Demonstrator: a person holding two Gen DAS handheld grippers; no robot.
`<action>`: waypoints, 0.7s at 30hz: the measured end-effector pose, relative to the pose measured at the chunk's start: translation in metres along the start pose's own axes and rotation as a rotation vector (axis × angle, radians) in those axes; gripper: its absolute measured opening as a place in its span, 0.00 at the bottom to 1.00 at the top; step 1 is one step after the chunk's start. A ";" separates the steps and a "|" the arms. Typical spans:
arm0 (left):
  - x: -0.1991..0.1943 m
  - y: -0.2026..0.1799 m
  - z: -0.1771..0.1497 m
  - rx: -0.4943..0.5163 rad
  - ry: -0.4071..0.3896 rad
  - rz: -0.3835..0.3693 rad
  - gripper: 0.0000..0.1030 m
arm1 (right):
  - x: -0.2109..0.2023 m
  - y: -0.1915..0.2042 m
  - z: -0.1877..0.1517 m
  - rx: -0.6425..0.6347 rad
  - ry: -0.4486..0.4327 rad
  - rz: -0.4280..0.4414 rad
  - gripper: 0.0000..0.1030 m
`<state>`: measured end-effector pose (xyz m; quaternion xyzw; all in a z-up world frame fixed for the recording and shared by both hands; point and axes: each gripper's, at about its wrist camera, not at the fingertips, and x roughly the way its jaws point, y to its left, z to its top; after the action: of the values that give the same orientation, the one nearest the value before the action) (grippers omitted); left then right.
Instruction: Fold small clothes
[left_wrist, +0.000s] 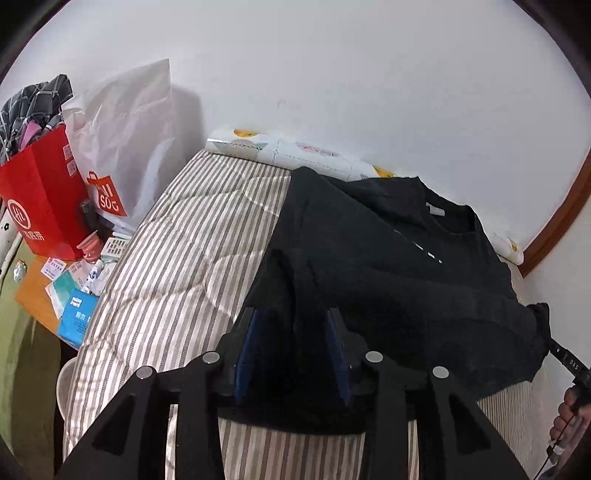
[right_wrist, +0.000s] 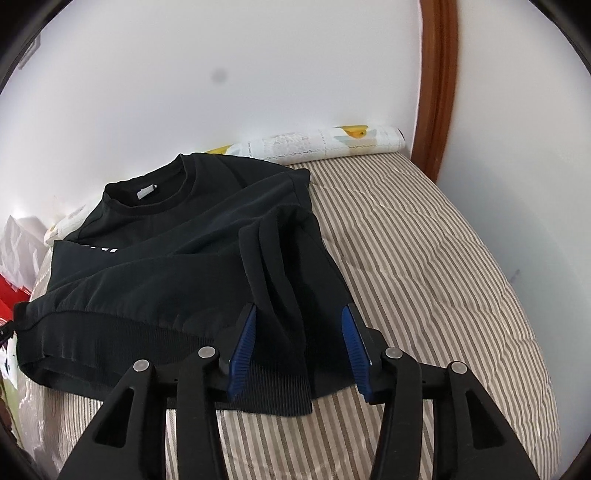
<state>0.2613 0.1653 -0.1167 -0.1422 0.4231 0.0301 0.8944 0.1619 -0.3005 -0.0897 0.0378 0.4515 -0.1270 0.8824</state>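
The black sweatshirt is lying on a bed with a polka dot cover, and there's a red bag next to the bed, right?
Not quite. The black sweatshirt lies on a striped cover, brown and cream, not polka dots; the right wrist view shows it. The red bag beside the bed is there, in the left wrist view.

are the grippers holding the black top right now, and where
Nothing is held. Both the left gripper and right gripper stand open over the top's hem.

my work surface: bed with brown-and-cream striped quilted cover. black sweatshirt lies spread on it, sleeves folded in. patterned rolled bedding along wall edge.
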 end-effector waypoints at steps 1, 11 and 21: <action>-0.001 0.000 -0.002 0.000 0.002 -0.003 0.35 | -0.002 0.000 -0.001 0.001 -0.004 0.002 0.45; -0.016 0.000 -0.019 0.008 -0.003 -0.032 0.48 | -0.032 -0.009 -0.015 0.018 -0.045 -0.017 0.45; -0.011 0.015 -0.047 -0.030 0.061 -0.027 0.49 | -0.009 -0.015 -0.052 0.019 0.049 -0.005 0.46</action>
<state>0.2162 0.1670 -0.1396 -0.1622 0.4478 0.0200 0.8791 0.1123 -0.3043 -0.1127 0.0482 0.4719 -0.1326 0.8703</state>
